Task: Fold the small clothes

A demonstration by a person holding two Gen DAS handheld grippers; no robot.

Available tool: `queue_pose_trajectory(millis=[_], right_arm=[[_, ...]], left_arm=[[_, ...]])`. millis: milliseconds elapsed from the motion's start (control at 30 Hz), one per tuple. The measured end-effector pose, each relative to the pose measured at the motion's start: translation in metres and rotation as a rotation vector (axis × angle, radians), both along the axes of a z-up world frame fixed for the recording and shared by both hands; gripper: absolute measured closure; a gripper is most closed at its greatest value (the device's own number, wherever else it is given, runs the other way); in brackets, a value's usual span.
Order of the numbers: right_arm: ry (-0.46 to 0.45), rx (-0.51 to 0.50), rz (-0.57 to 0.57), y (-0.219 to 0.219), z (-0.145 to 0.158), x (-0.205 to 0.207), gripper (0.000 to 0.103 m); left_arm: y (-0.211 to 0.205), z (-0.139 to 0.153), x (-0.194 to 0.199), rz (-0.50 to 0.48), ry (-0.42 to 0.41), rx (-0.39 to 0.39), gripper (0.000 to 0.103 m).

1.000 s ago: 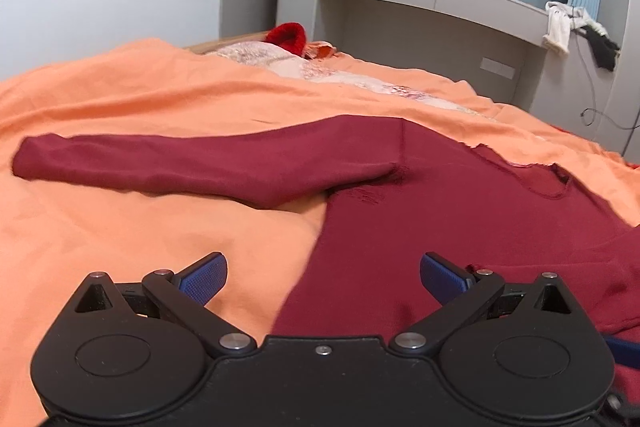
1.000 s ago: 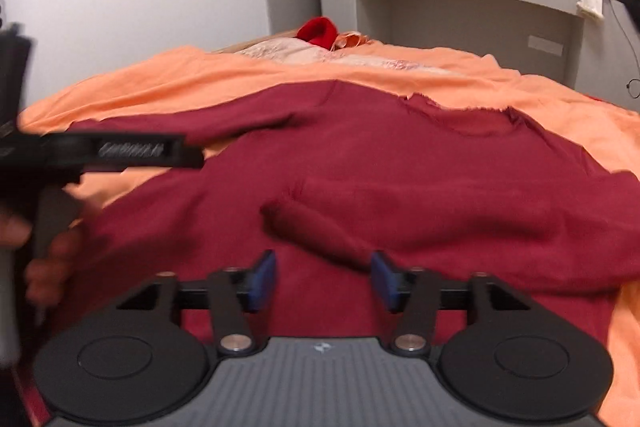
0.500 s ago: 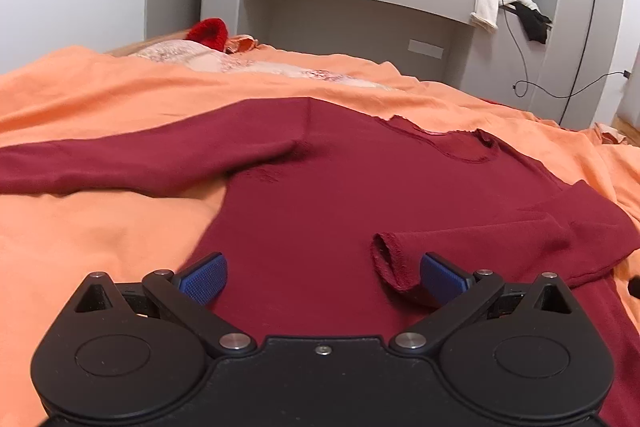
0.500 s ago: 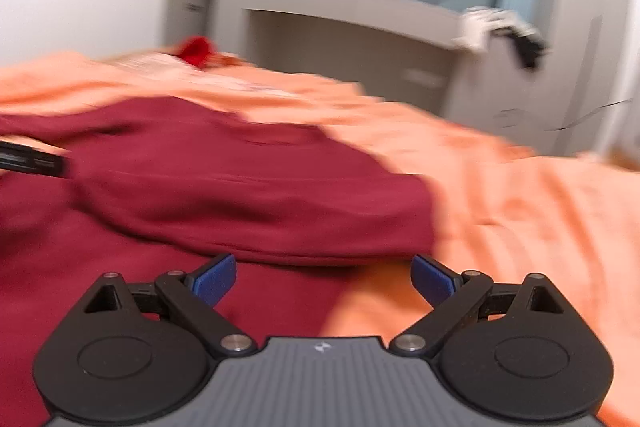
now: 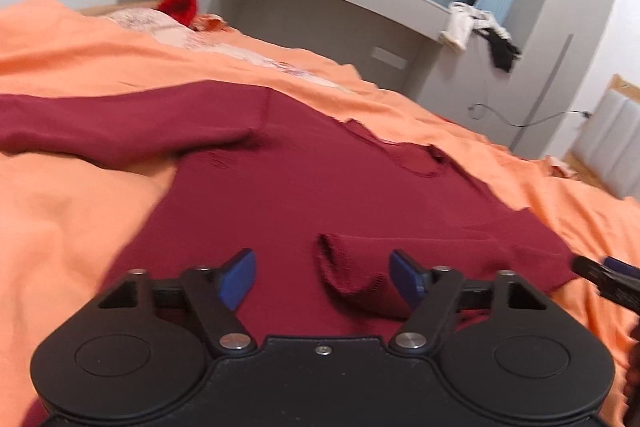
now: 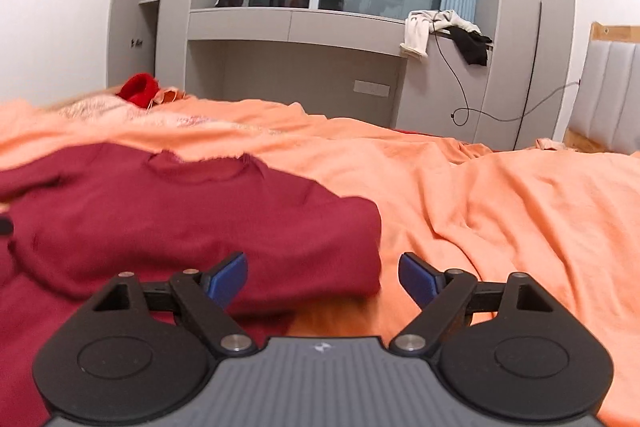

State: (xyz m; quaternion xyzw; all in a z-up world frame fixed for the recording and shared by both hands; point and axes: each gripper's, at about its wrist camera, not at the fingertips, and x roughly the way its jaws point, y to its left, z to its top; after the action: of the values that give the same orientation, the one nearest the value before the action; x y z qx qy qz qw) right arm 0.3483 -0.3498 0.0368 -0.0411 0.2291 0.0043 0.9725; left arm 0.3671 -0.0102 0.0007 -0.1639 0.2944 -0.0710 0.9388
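Over maroon sweater (image 5: 320, 195), left gripper (image 5: 323, 277) tilted down, jaws narrowing around cuff (image 5: 352, 271), ungripped

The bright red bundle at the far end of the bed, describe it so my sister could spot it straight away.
Start at the orange bedspread and follow it to the far left corner below the grey cabinets. The bright red bundle sits there, smaller and far brighter than the dark red sweater spread nearby.
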Motion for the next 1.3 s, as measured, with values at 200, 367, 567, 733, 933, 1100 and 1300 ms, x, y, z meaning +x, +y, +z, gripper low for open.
queue_pose_trajectory(millis=[200,367,567,733,933,1100,1300], right_arm=[[0.055,0.039,-0.087,-0.013,-0.011,0.049,0.020],[0.075,0.265,-0.144,-0.046,-0.028,0.067,0.066],[0.061,0.457,-0.224,-0.080,-0.041,0.056,0.093],[0.056,0.419,-0.225,-0.078,-0.046,0.054,0.093],[0.052,0.263,-0.215,-0.047,-0.034,0.049,0.079],[0.013,0.161,-0.104,-0.011,-0.015,0.035,0.035],[0.016,0.042,0.117,0.052,-0.004,0.033,0.016]], left_arm=[[-0.014,-0.009,0.010,-0.072,0.068,-0.003,0.072],[-0.019,-0.011,0.008,-0.086,0.046,0.013,0.096],[-0.032,0.006,-0.017,-0.125,-0.110,0.131,0.099],[-0.044,-0.007,-0.021,-0.175,-0.040,0.279,0.099],[-0.031,-0.011,-0.016,-0.202,0.011,0.210,0.091],[-0.023,-0.015,-0.019,-0.219,0.033,0.180,0.086],[-0.008,-0.012,-0.029,-0.226,0.018,0.145,0.084]])
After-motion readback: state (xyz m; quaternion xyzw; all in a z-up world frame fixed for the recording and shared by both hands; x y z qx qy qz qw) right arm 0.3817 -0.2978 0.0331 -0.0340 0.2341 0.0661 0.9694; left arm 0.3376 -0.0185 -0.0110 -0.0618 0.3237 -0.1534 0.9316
